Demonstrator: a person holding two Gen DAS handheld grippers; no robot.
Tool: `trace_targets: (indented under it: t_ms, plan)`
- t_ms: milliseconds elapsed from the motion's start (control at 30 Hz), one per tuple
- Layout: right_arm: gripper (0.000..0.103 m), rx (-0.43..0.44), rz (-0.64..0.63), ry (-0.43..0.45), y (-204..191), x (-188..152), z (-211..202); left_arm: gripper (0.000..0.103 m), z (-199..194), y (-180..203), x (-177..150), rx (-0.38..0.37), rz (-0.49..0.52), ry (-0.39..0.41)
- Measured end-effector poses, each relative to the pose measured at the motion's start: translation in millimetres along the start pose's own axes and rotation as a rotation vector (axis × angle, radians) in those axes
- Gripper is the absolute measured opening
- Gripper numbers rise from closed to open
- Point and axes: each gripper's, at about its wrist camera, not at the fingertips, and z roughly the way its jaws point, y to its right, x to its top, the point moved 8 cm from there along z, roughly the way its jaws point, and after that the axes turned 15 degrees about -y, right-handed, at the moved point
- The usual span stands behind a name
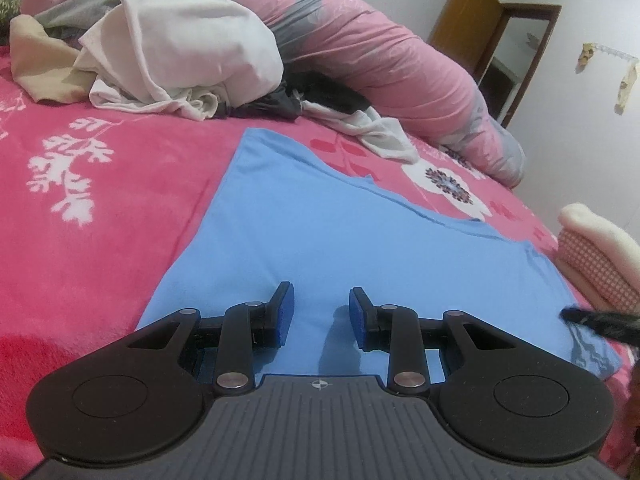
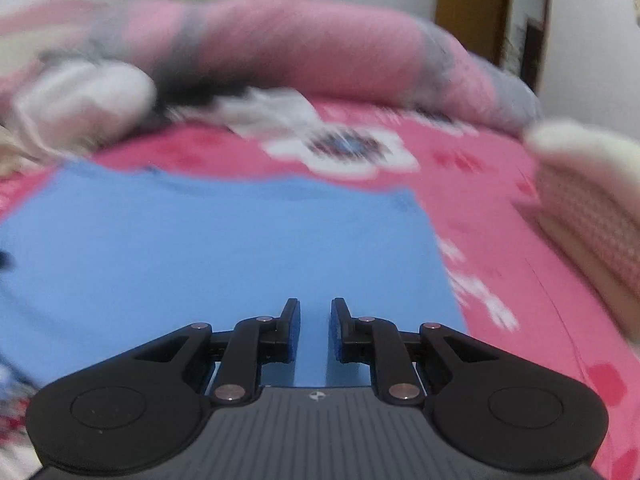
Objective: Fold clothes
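**Ana:** Across the lower middle of both views lies the flat light-blue cotton garment (image 1: pixel 320 232), spread on the pink floral fleece bedspread (image 1: pixel 100 208). How do you think it will handle?

**Ben:** Soft, thin and light, I'd judge; it will drape and bunch, not keep a shape. A pinch on a single layer at a hem or corner looks best. The near edge sits just under the claws, and the right-hand corner shows at the lower right of the left wrist view.

**Ana:** And the left claw (image 1: pixel 322 320)?

**Ben:** It sits at the bottom centre of its frame, angled down over the blue cloth. Its jaws are parted, with nothing pinched between them; only bare fabric shows in the gap.

**Ana:** The right claw (image 2: pixel 315 330)?

**Ben:** Same downward tilt, low over the garment's right part in a blurred frame. Its jaws stand apart by a narrower gap, also empty. A dark tip at the right edge of the left view may be that claw, though I cannot tell.

**Ana:** Anything else nearby?

**Ben:** A heap of white, beige and dark crumpled clothes (image 1: pixel 180 52) at upper left, well apart from the blue piece.
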Motion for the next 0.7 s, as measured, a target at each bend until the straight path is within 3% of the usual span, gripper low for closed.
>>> trace_targets:
  t_ms: [33, 100, 200, 333, 433, 500, 567, 700]
  plan:
    - [0.015, 0.006, 0.062, -0.014, 20.5, 1.7, 6.0, 0.031, -0.1, -0.6, -0.2, -0.005, 0.000, 0.001]
    - [0.001, 0.056, 0.215, -0.040, 57.4, 6.1, 7.2, 0.031, -0.2, -1.3, -0.2, -0.012, -0.003, 0.004]
    - [0.004, -0.113, 0.252, -0.046, 91.6, 18.7, -1.4, 0.031, 0.2, -2.3, -0.4, -0.023, -0.008, 0.008]
    - [0.004, -0.035, 0.179, -0.002, 68.9, 47.8, -10.5, 0.031, -0.4, -2.5, -0.9, -0.028, -0.010, 0.013]
    - [0.004, 0.000, -0.001, -0.007, 24.9, 65.9, 7.8, 0.031, -0.7, -2.1, -1.6, -0.026, -0.008, 0.015]
    - [0.004, -0.029, -0.069, -0.054, 14.3, 65.1, 28.5, 0.031, -0.8, -1.7, -2.0, -0.025, -0.001, 0.017]
    - [0.002, -0.094, -0.076, -0.097, 30.3, 64.1, 52.1, 0.031, -0.8, -1.5, -2.3, -0.024, 0.003, 0.019]
    - [0.005, -0.230, 0.010, -0.088, 74.1, 84.7, 56.7, 0.031, -0.6, -2.3, -2.1, -0.031, 0.004, 0.020]
